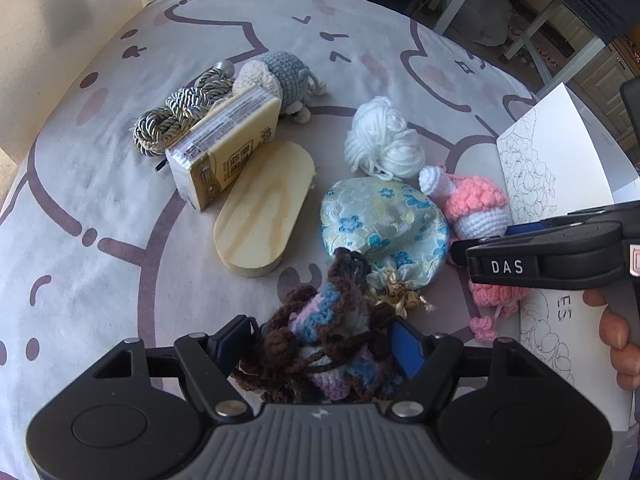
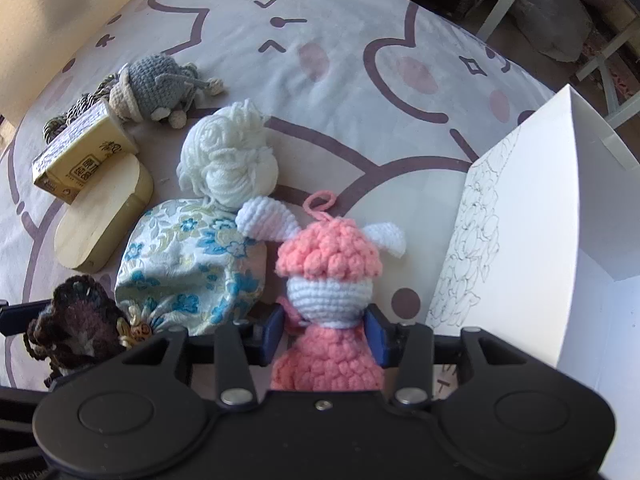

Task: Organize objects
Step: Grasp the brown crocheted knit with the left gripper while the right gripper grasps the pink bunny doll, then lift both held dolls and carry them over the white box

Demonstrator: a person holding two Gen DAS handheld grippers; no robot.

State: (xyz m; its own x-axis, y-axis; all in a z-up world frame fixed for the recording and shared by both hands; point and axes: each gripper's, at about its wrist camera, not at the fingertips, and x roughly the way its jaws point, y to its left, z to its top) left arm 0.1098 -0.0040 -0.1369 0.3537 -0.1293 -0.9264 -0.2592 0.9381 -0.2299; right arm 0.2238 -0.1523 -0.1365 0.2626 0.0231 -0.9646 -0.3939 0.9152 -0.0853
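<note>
Grippers both low over the bedspread [image 1: 100, 184], each straddling a crochet piece. Left gripper [image 1: 326, 344] half spread around the brown-and-blue crochet pouch [image 1: 320, 352], blue pads at its flanks; firm pinch or mere contact, cannot tell. Right gripper [image 2: 326, 334] narrowed onto the pink crochet doll [image 2: 328, 304], pads touching its body just under the head, long axis running straight ahead between the jaws. White paper box [image 2: 532, 240] just right of the doll, nearer the right hand.

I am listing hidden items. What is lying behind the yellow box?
Behind the yellow box lie a twisted cord and a grey crochet toy. The box covers the cord's near end and the toy's lower edge, so anything under there cannot be seen.
</note>
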